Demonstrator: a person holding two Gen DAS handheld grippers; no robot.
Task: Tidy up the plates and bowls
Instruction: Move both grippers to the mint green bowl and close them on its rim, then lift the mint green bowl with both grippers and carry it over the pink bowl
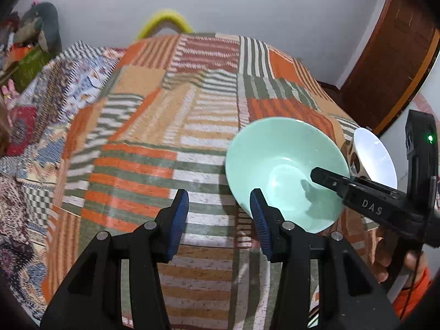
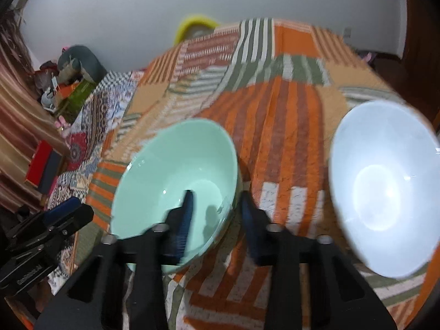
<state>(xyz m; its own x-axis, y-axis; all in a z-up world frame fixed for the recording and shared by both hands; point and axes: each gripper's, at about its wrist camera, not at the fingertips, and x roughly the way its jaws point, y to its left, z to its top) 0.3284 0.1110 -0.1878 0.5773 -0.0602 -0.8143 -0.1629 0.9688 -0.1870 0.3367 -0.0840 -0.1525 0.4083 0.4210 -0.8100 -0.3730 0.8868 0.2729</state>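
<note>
Right tongs (image 2: 217,195) astride the rim of the mint-green glazed round bowl (image 2: 176,170), left tongs (image 1: 218,217) apart and empty beside it

We see the bowl standing on the worktop's orange, green and white striped patchwork cloth (image 1: 165,137), well apart from the white round bowl (image 2: 385,187) on its right. Our right tongs reach in from the bowl's near right side: one blue pad sits inside the bowl, the other outside, with the wall running between them. The blurred view shows a gap at both pads, so we read them as apart, not yet pinching. Our left tongs hover over bare cloth just left of the bowl, one finger overlapping its near rim. Being round, the bowl offers no long axis; we judge the grip turns on that wall, and the right hand is plainly the nearer
</note>
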